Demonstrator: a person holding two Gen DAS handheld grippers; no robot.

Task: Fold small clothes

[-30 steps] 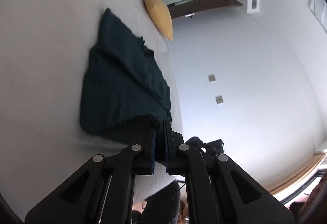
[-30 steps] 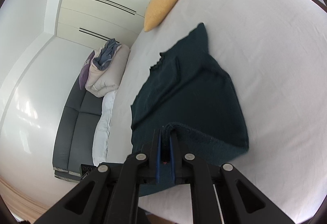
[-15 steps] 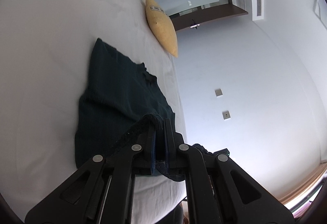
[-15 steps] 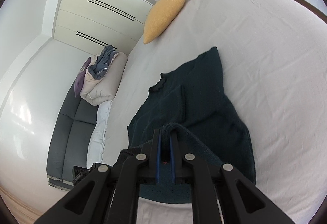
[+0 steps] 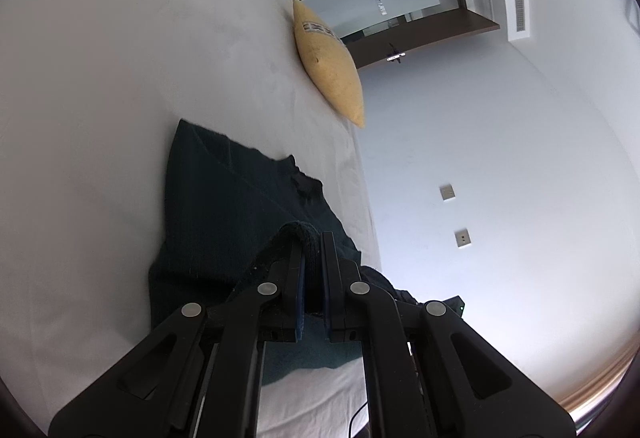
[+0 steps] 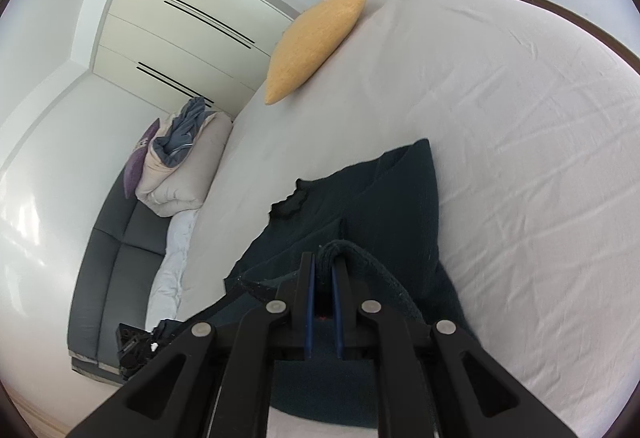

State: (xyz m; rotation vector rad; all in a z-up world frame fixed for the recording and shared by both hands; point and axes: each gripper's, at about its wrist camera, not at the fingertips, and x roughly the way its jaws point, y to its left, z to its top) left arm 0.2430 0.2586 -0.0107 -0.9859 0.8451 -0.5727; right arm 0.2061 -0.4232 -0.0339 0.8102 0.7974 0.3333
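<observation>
— Both sets of jaws clenched on the dark knit sweater (image 5: 224,206), left gripper (image 5: 313,250) and right gripper (image 6: 323,270), hem raised near the bed (image 6: 520,126) edge.
— If one corner slips, that fold goes crooked.

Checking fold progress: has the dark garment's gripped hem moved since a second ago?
Yes. The left gripper and right gripper have carried the hem over the dark garment, toward the yellow pillow.

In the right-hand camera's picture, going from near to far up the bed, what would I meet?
right gripper pinching the hem → dark green garment → bare white sheet → yellow cushion.
</observation>
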